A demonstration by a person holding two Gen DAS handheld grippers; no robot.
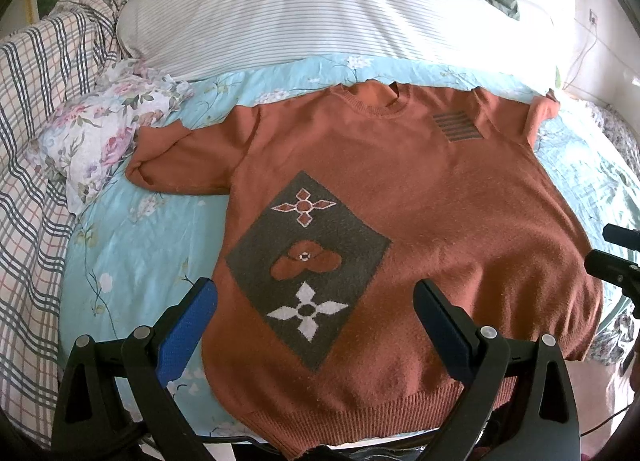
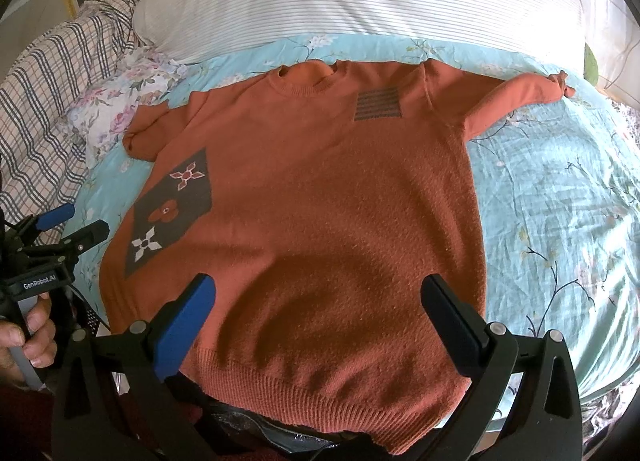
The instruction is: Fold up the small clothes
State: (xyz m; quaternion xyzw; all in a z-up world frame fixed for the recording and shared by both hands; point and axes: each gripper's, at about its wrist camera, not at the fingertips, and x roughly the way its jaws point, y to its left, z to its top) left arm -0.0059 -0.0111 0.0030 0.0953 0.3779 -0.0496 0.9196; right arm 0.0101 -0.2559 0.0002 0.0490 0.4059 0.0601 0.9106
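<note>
**Left wrist view: sweater flat, both grippers poised at the hem**

Left wrist view shows an orange sweater spread face up on a floral bedsheet, collar far, ribbed hem nearest. Long axis runs straight away from both tools, hem to collar. Left gripper spread wide, empty, hovering over the lower left body above the grey diamond patch. Right gripper equally wide, nothing held, over the lower right body near the hem.

Left sleeve bunched and partly doubled under, lying toward a floral pillow; closer to the left gripper. Right sleeve stretched out sideways over bare sheet; closer to the right gripper.

Probably the start of the fold: nothing doubled over yet apart from the rumpled left sleeve.

Room: plenty of open sheet to the right of the sweater. Tighter on the left, with the floral pillow and a plaid blanket close by. Striped pillow just beyond the collar limits far travel. Hem hangs slightly over the near bed edge, so easy to pinch from below.
</note>
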